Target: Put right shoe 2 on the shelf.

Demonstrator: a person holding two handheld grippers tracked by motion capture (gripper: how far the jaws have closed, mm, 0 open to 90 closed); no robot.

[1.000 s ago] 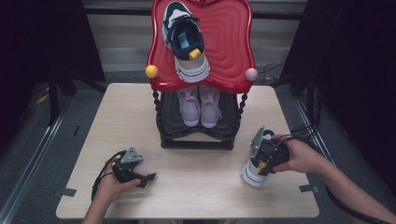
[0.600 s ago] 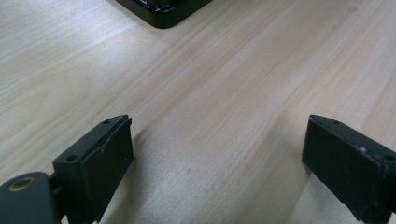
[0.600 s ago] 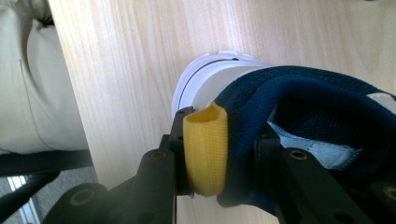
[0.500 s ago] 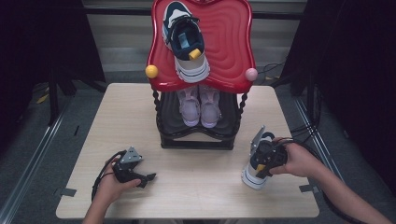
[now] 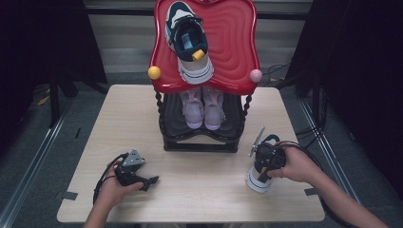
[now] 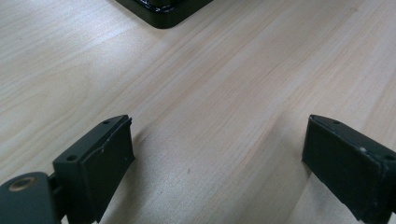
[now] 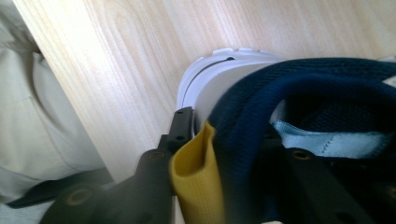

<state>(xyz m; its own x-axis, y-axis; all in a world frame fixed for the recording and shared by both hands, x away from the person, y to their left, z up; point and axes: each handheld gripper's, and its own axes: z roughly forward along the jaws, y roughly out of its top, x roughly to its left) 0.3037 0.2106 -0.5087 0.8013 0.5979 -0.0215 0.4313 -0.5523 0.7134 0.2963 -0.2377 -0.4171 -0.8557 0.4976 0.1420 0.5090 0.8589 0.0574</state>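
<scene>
A navy and white sneaker stands on the table at the right, toe down toward the front edge. My right gripper is shut on its heel collar. In the right gripper view the jaws pinch the navy collar beside a yellow pull tab, one jaw outside and one inside the shoe. The matching sneaker lies on the red top of a shoe rack. My left gripper rests on the table at the front left, open and holding nothing.
A pair of pink shoes sits on the rack's black lower shelf. A yellow ball and a pink ball mark the red top's corners. The table's front edge runs close to the held sneaker.
My right gripper has brought the sneaker slightly down and toward the table's front edge. The left gripper has stayed where it was.
</scene>
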